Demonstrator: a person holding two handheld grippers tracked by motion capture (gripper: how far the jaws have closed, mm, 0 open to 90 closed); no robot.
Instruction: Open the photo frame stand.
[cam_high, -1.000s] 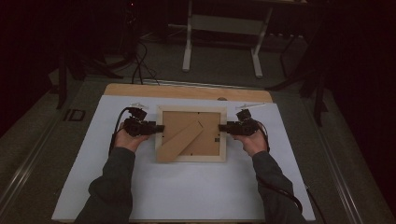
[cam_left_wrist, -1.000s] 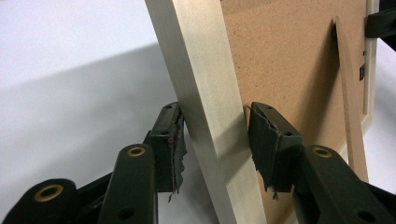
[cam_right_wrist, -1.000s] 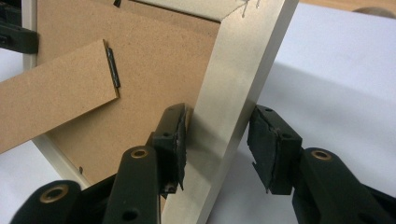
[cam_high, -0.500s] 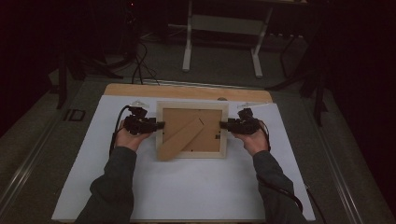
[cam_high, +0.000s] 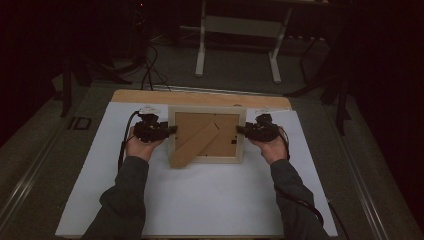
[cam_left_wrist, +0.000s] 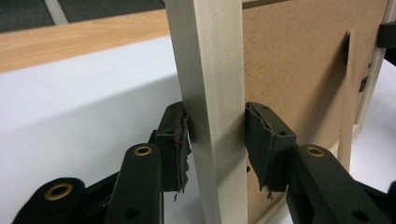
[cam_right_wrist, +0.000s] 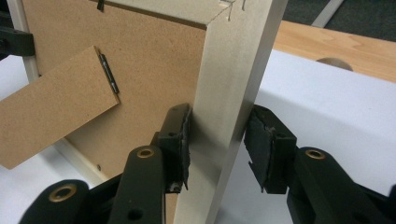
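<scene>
High view: picture frame (cam_high: 206, 134) face down on white sheet (cam_high: 200, 200), between the two grippers, stand flap (cam_high: 192, 146) swung out | left gripper (cam_left_wrist: 215, 140): jaws have just been closing, pads touching the frame's left rail | right gripper (cam_right_wrist: 217, 140): jaws just closing, near pad touches the right rail, other pad a sliver off
</scene>
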